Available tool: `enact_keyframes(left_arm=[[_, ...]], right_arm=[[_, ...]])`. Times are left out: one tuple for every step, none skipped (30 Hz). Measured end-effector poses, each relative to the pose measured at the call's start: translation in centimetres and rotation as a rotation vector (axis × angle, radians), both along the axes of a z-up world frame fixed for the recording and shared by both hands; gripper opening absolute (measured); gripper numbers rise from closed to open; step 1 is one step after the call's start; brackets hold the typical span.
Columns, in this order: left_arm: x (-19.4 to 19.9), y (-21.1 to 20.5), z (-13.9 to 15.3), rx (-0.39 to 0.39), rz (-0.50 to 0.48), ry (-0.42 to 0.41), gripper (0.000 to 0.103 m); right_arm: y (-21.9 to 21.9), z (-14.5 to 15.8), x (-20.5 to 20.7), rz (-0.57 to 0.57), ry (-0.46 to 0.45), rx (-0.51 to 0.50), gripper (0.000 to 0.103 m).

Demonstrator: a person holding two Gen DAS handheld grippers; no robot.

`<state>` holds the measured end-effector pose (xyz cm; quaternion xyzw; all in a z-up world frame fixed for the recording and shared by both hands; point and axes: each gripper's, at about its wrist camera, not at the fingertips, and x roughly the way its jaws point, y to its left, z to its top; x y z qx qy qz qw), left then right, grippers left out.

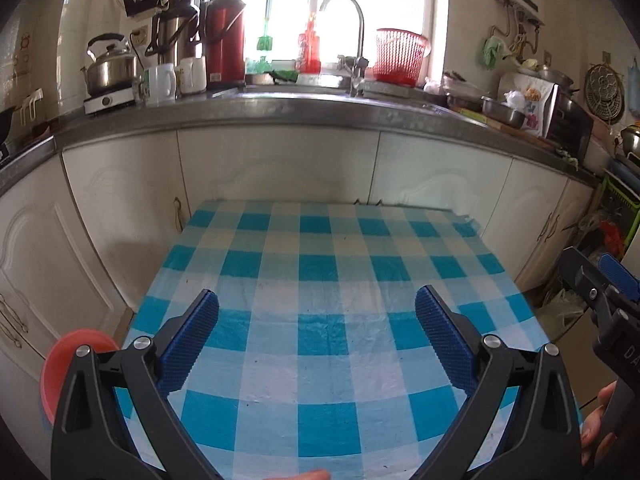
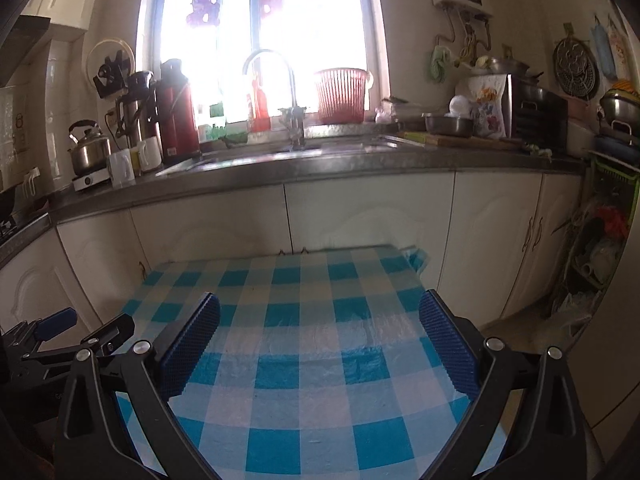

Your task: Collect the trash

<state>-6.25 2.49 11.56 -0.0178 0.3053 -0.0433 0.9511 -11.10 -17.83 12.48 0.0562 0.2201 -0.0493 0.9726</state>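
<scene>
A small table with a blue and white checked cloth (image 1: 320, 320) stands in front of the kitchen cabinets; it also shows in the right wrist view (image 2: 312, 344). I see no trash on the cloth. My left gripper (image 1: 317, 304) is open and empty above the table's near half. My right gripper (image 2: 319, 308) is open and empty, also above the table. The right gripper shows at the right edge of the left wrist view (image 1: 600, 280), and the left gripper at the left edge of the right wrist view (image 2: 72, 332). A pink bin rim (image 1: 60, 364) sits low at the table's left side.
White cabinets (image 1: 280, 164) and a dark counter (image 1: 304, 110) with a sink tap (image 1: 352, 40), a red basket (image 1: 400, 56), a kettle (image 1: 110, 66), flasks and mugs lie behind the table. Cluttered bags and a green rack (image 2: 600, 248) fill the floor at the right.
</scene>
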Motion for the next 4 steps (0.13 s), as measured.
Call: enact_keyframes(left_arm=[[0.8,0.1,-1.3,0.001,0.012,0.032,0.099],[1.5,0.2,-2.4,0.002,0.023,0.055,0.099],[2.1,0.4,-3.3,0.003,0.036,0.076,0.099],[2.7,0.6,-4.2,0.002,0.049,0.094,0.099]], right_arm=[[0.0,-1.3,1.2,0.006,0.043,0.008,0.098],[0.0,-2.6,2.1,0.010,0.077,0.011,0.098],[-0.1,-3.5,2.8,0.012,0.099,0.014,0.098],[-0.1,-4.7,3.6,0.013,0.127,0.014,0.098]])
